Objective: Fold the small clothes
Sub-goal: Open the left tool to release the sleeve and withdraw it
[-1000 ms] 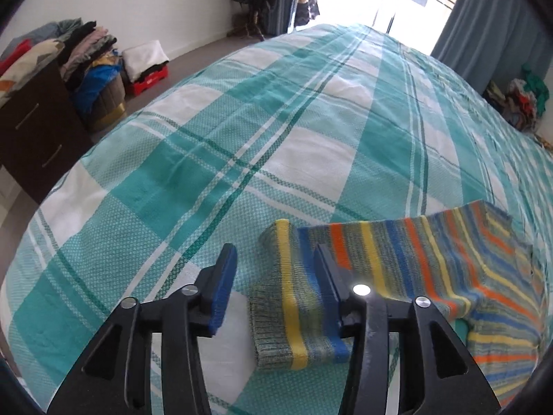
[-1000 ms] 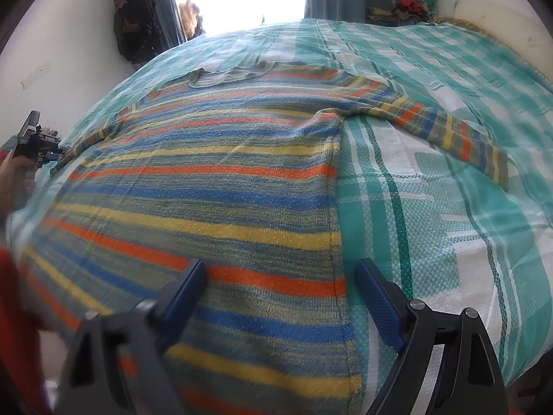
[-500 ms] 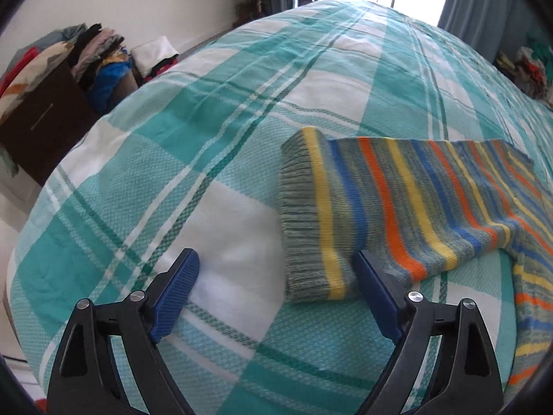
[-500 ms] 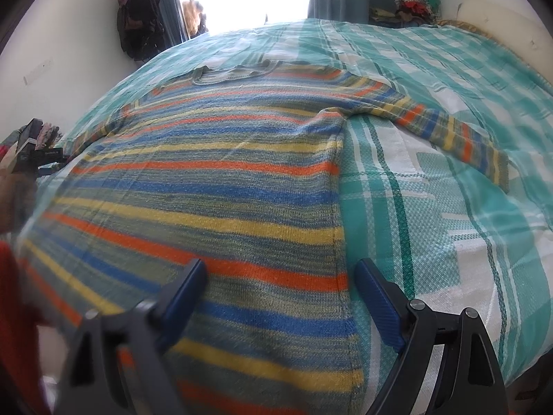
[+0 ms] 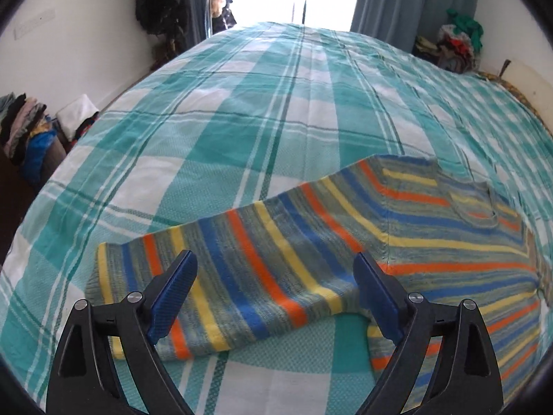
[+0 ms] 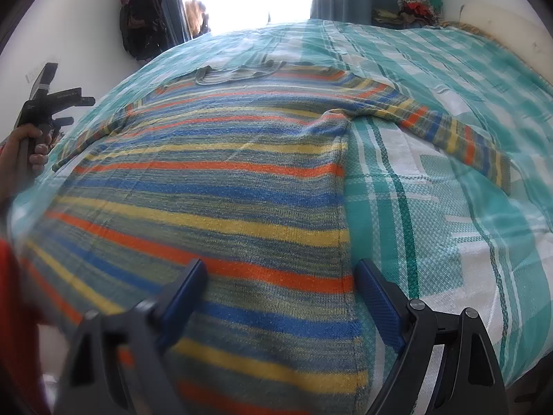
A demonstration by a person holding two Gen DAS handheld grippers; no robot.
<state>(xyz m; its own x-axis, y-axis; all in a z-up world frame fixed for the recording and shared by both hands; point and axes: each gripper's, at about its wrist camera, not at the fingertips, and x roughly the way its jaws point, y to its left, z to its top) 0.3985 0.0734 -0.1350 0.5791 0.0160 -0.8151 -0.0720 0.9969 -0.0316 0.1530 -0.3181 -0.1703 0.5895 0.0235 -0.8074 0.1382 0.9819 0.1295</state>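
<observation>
A striped sweater (image 6: 221,186) in orange, blue, yellow and grey lies flat on the teal plaid bed cover (image 5: 262,110). In the left wrist view its left sleeve (image 5: 242,273) stretches out toward the cuff (image 5: 103,287). My left gripper (image 5: 276,287) is open and empty, its jaws wide apart above that sleeve. My right gripper (image 6: 280,294) is open and empty, hovering over the sweater's lower right hem. The right sleeve (image 6: 449,131) lies stretched out to the right. The collar (image 6: 238,71) is at the far end.
A pile of folded clothes (image 5: 27,131) sits on a dresser left of the bed. More clothes (image 5: 456,45) are heaped in the far right corner. Dark garments (image 5: 155,3) hang by the bright doorway. The hand holding the left gripper (image 6: 45,110) shows in the right wrist view.
My left gripper opened, let go of the sleeve cuff, and pulled back and turned right along the sleeve. My right gripper stayed open over the hem.
</observation>
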